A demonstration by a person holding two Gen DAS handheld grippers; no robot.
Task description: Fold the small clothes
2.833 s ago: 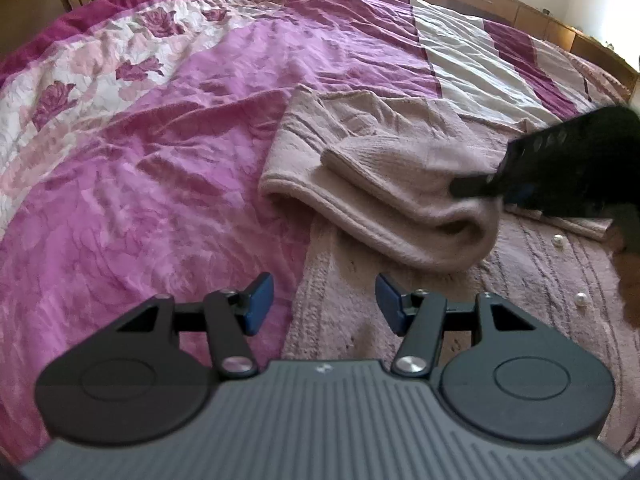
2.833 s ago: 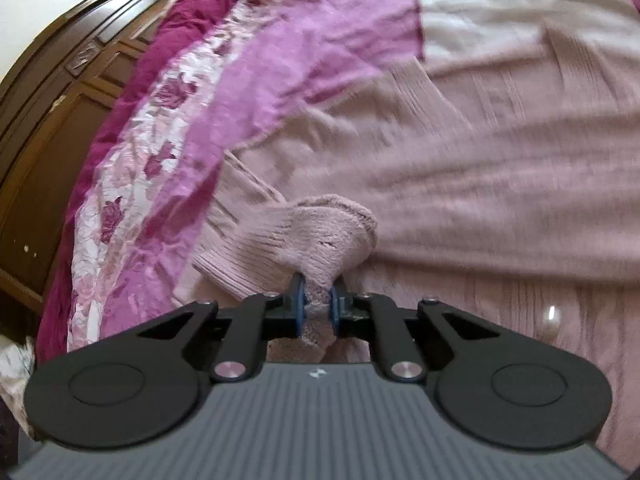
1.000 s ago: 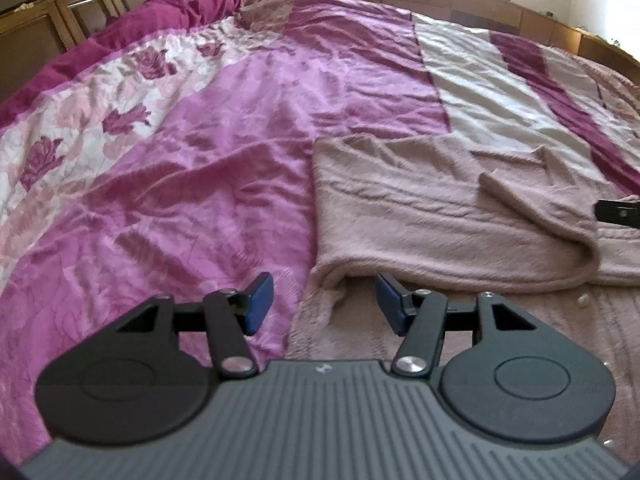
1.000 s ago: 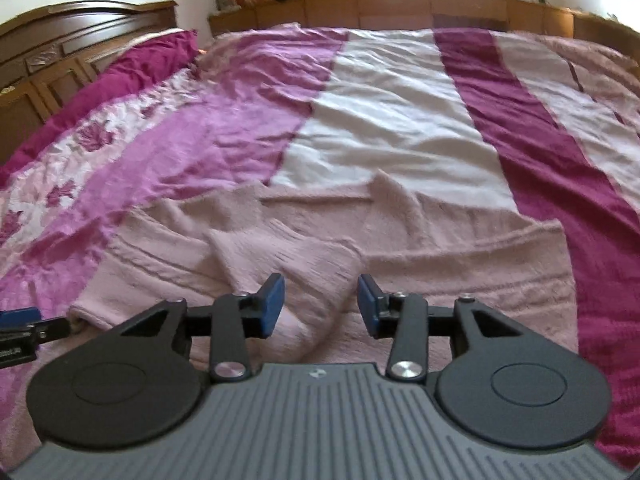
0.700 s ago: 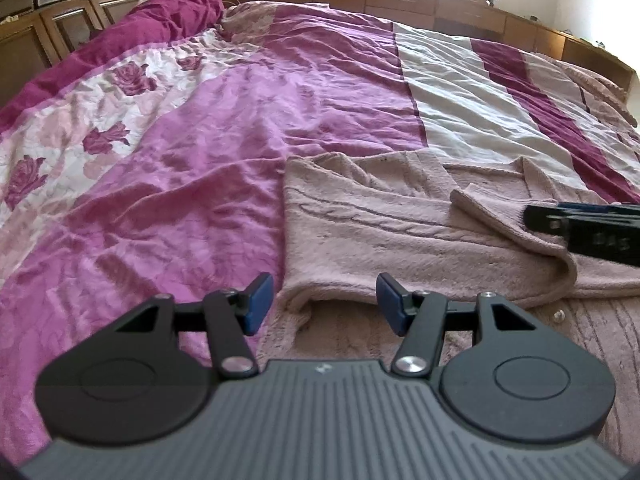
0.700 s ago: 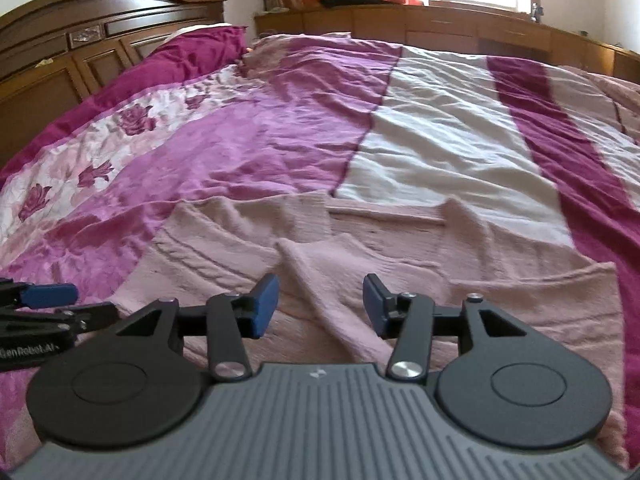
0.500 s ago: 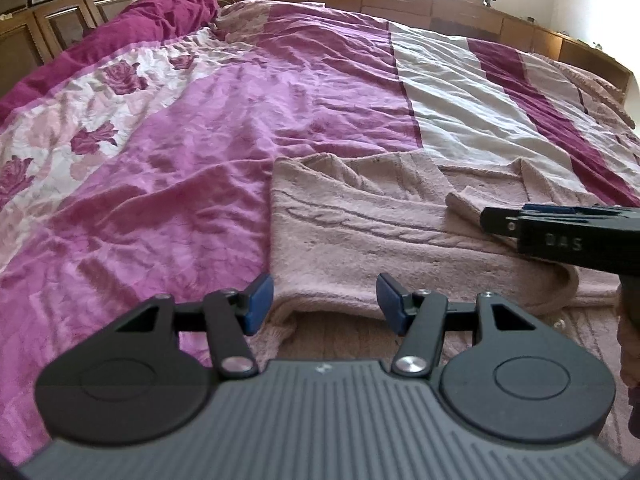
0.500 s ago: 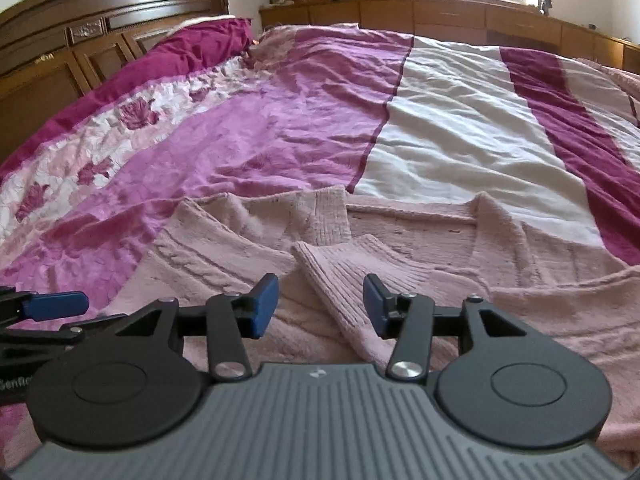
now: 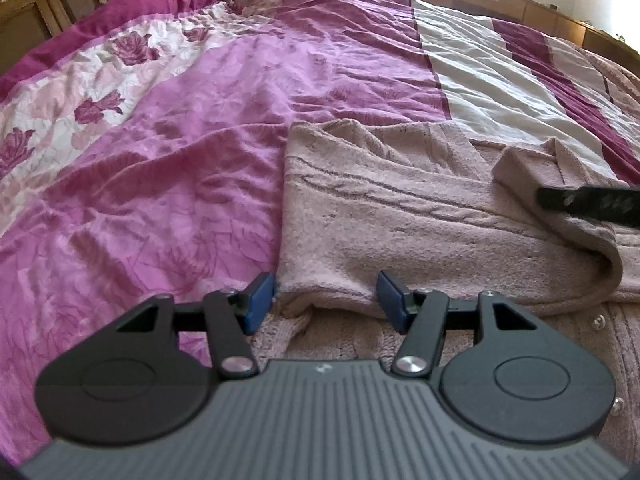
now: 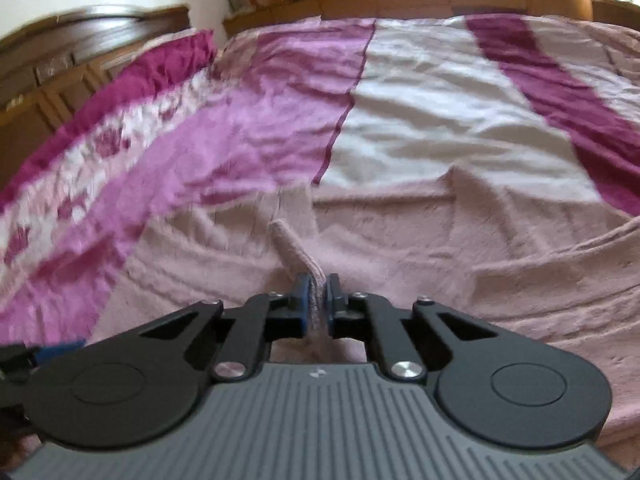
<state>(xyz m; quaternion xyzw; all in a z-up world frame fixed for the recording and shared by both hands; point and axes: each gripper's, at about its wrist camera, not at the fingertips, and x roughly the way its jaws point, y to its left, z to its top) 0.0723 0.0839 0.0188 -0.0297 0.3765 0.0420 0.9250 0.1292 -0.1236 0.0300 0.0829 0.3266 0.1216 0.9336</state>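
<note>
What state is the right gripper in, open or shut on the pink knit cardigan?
Shut on it: the right gripper has both blue pads pressed against a pinched ridge of the pink knit cardigan.

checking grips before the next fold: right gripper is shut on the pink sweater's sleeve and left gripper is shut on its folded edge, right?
Not quite. The left gripper is open, its pads either side of the pink sweater edge without pressing it, as the left wrist view shows. The right gripper is indeed shut on the sleeve.

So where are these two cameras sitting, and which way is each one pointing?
Left wrist: on the left gripper, looking down over its open fingers at the folded pink cardigan; the right gripper enters at right.
Right wrist: on the right gripper, shut on a cardigan edge.
Shared: cardigan and the striped bedspread.
</note>
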